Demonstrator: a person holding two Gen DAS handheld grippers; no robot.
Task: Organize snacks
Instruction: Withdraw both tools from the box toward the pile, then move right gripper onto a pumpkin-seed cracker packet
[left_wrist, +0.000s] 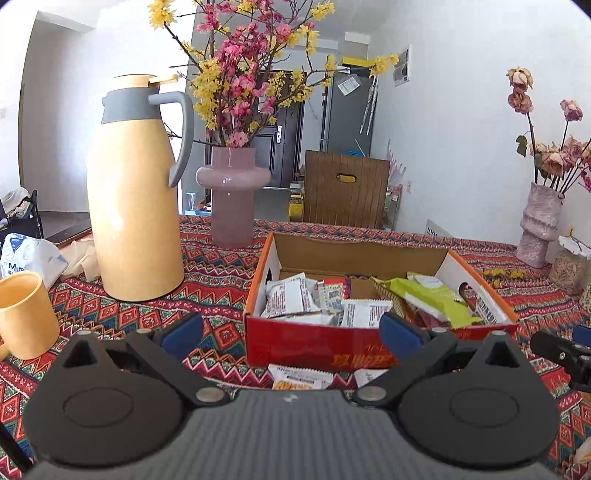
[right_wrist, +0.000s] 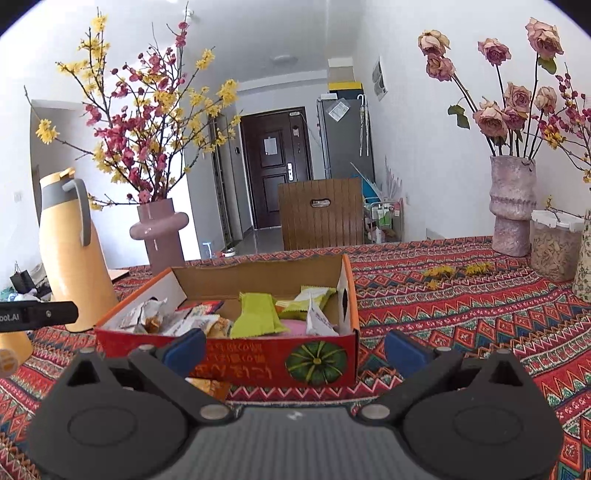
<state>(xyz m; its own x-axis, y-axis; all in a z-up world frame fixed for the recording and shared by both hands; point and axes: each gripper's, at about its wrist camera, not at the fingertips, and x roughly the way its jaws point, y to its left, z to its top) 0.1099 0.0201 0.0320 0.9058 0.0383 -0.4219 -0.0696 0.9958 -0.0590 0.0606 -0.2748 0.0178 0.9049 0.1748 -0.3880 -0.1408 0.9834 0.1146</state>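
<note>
A red cardboard box (left_wrist: 369, 350) sits on the patterned tablecloth, holding several snack packets: white ones (left_wrist: 288, 297) at the left, green ones (left_wrist: 432, 295) at the right. It also shows in the right wrist view (right_wrist: 258, 360), with a green packet (right_wrist: 255, 315) inside. Two loose packets (left_wrist: 301, 377) lie on the cloth in front of the box; one shows in the right wrist view (right_wrist: 210, 387). My left gripper (left_wrist: 291, 332) is open and empty, just in front of the box. My right gripper (right_wrist: 295, 350) is open and empty, in front of the box's right half.
A yellow thermos jug (left_wrist: 135, 199) and a yellow mug (left_wrist: 24, 314) stand at the left. A pink vase with blossom branches (left_wrist: 232, 195) stands behind the box. A pink vase of dried roses (right_wrist: 511, 206) and a lidded jar (right_wrist: 554, 243) stand at the far right.
</note>
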